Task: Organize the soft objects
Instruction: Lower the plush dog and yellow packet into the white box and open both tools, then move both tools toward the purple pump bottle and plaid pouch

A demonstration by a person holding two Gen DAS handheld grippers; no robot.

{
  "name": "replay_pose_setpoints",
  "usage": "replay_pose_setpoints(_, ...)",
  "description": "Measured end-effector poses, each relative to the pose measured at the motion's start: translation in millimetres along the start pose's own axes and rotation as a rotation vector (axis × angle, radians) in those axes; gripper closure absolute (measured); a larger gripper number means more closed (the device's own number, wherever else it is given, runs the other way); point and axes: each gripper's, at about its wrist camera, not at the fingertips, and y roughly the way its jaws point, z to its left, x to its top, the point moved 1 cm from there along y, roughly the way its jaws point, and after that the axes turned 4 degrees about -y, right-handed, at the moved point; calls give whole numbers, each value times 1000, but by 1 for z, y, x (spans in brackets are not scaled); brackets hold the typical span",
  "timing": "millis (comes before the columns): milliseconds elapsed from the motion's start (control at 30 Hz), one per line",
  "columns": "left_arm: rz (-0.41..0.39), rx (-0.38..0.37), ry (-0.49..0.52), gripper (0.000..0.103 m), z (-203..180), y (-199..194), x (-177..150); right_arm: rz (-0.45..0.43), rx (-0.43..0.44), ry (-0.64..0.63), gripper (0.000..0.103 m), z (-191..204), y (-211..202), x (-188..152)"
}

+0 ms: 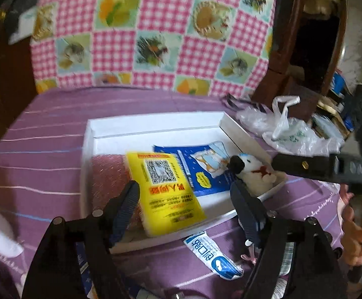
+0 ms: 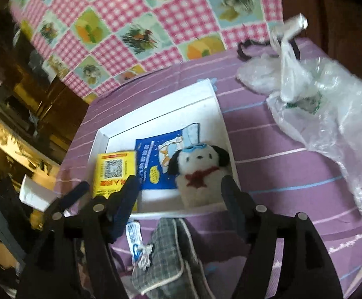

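A shallow white box [image 1: 156,124] [image 2: 156,109] lies on the purple striped cloth. In it are a yellow packet [image 1: 167,191] [image 2: 114,172], a blue packet [image 1: 200,169] [image 2: 153,164], a pink fuzzy cloth [image 1: 108,177] and a white plush dog [image 1: 252,174] [image 2: 200,174] with black ears and a red scarf. My left gripper [image 1: 185,206] is open, its jaws either side of the yellow packet, above it. My right gripper [image 2: 181,199] is open in front of the plush dog. The right gripper's body [image 1: 330,167] shows in the left view.
A white and blue sachet [image 1: 213,256] [image 2: 134,239] and a grey plaid pouch [image 2: 166,256] lie on the cloth in front of the box. Crumpled clear plastic bags [image 1: 290,129] [image 2: 325,104] lie at the right. A pink checked quilt [image 1: 151,30] rises behind.
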Motion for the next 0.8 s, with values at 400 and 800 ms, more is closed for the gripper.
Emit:
replay_pose_setpoints(400, -74, 95, -52, 23, -10, -69, -22, -127, -66, -194, 34, 53, -70, -45)
replay_pose_setpoints(800, -101, 50, -27, 23, -16, -107, -64, -162, -130, -158, 34, 50, -90, -104)
